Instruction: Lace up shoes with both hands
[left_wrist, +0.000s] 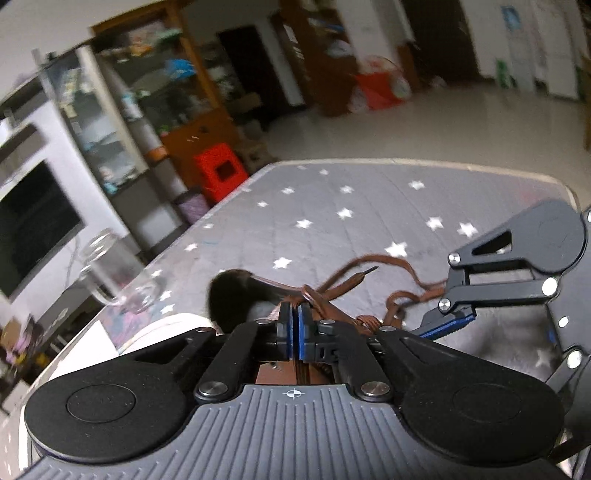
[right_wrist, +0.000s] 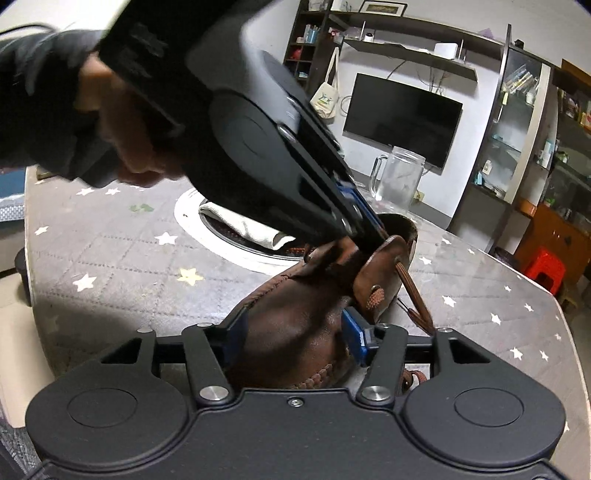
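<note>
A brown leather shoe (right_wrist: 295, 317) lies on the grey star-patterned table cover (right_wrist: 110, 258). My right gripper (right_wrist: 295, 332) is shut on the shoe's front part, its blue pads (right_wrist: 356, 334) pressing both sides. My left gripper (left_wrist: 294, 317) is shut on the shoe's tongue or upper flap near the collar; in the right wrist view it (right_wrist: 373, 225) reaches down from the upper left onto the shoe's opening. The brown lace (left_wrist: 354, 280) trails loose over the table, its dark tip (left_wrist: 369, 270) free. A lace strand also hangs from an eyelet (right_wrist: 413, 295).
A clear glass mug (right_wrist: 397, 181) stands behind the shoe, also in the left wrist view (left_wrist: 110, 269). A white round plate (right_wrist: 192, 221) with a folded cloth (right_wrist: 243, 225) lies left of the shoe. A red stool (left_wrist: 219, 171) stands beyond the table edge.
</note>
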